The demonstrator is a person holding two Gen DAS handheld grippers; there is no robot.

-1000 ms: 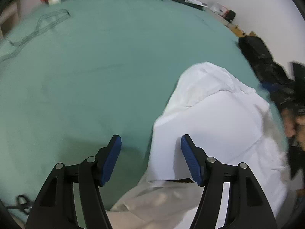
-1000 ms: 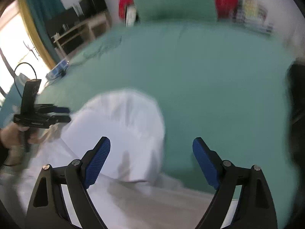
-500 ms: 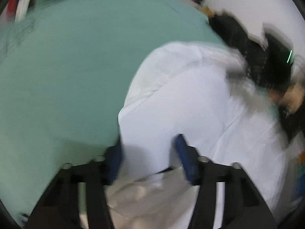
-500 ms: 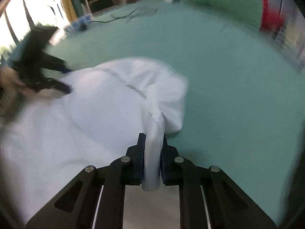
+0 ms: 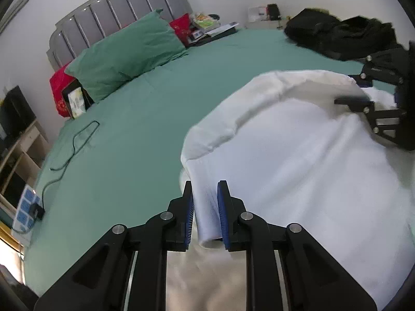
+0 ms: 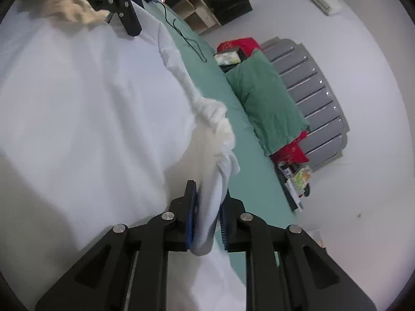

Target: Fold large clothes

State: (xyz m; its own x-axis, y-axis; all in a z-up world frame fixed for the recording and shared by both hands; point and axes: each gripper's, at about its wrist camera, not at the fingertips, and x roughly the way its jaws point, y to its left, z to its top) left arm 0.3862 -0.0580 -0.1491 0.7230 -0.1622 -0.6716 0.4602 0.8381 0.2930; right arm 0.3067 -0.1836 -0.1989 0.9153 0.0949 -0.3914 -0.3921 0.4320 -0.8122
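Observation:
A large white garment (image 5: 298,155) hangs stretched between my two grippers above a green bed (image 5: 124,140). My left gripper (image 5: 205,197) is shut on a bunched corner of it. My right gripper (image 6: 207,202) is shut on the other bunched corner of the white garment (image 6: 90,103). The right gripper shows at the right edge of the left wrist view (image 5: 381,103), and the left gripper shows at the top left of the right wrist view (image 6: 122,7). The cloth sags between them.
A green pillow (image 5: 127,51) and red cushions (image 5: 61,90) lie by the grey headboard (image 5: 116,10). A black cable (image 5: 72,145) runs across the sheet to a power strip (image 5: 26,207). Dark clothes (image 5: 337,33) are piled at the far right. Shelves (image 6: 197,13) stand beside the bed.
Both grippers went from open to shut on corners of the white garment and lifted it off the bed. The views now tilt up toward the headboard.

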